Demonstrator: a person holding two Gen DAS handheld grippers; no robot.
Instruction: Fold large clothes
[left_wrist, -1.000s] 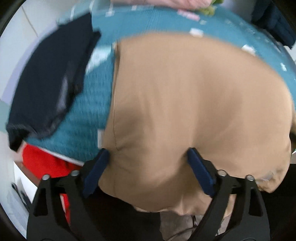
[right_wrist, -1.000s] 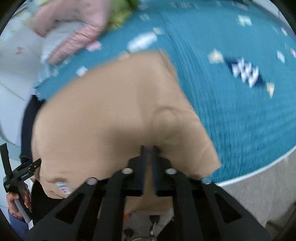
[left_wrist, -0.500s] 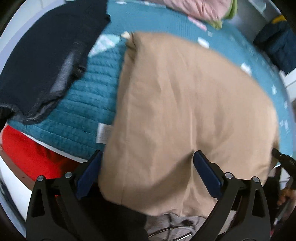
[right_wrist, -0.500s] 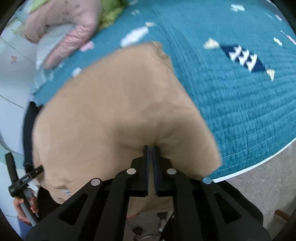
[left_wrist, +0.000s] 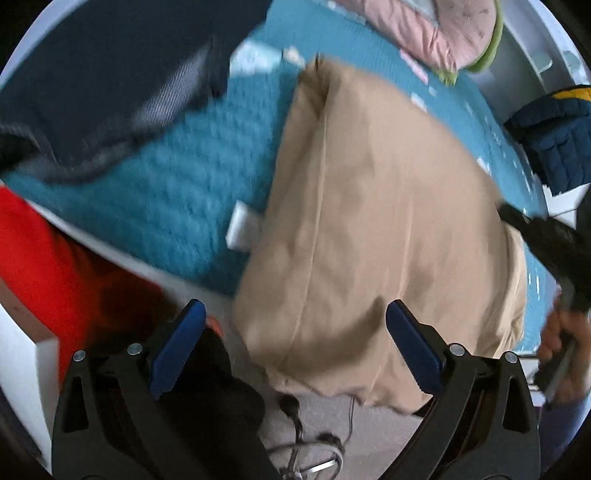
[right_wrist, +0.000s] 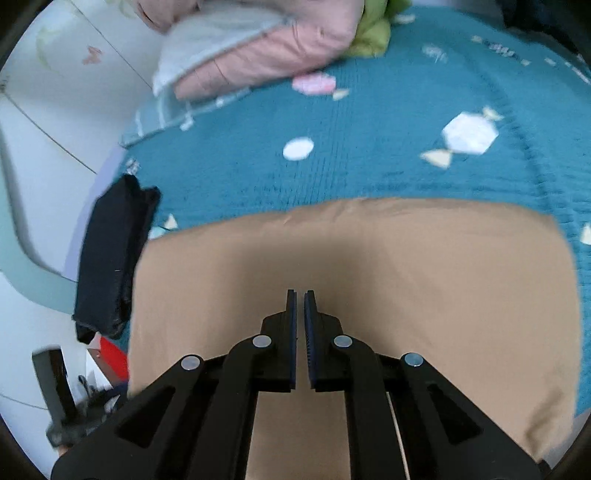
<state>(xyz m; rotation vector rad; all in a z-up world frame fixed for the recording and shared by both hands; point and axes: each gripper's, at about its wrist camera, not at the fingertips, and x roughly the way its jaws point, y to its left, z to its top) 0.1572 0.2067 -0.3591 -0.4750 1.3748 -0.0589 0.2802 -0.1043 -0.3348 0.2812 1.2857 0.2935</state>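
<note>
A tan garment (left_wrist: 373, 229) lies folded on the teal quilted bed cover (left_wrist: 177, 192), its near end hanging over the bed's edge. My left gripper (left_wrist: 295, 347) is open and empty, its blue pads spread wide at the garment's hanging near edge. In the right wrist view the tan garment (right_wrist: 369, 258) fills the lower frame. My right gripper (right_wrist: 300, 321) is over it with its jaws nearly closed, a thin gap between the pads and nothing visibly between them.
A dark navy garment (left_wrist: 110, 74) lies on the bed left of the tan one and shows folded in the right wrist view (right_wrist: 110, 258). Pink and green bedding (right_wrist: 258, 44) sits at the far end. A red item (left_wrist: 48, 266) is below the bed's edge.
My right gripper swung from the tan garment's corner to face across its middle, and the cloth is no longer pinched between its pads. My left gripper shifted left along the near edge, staying open.
</note>
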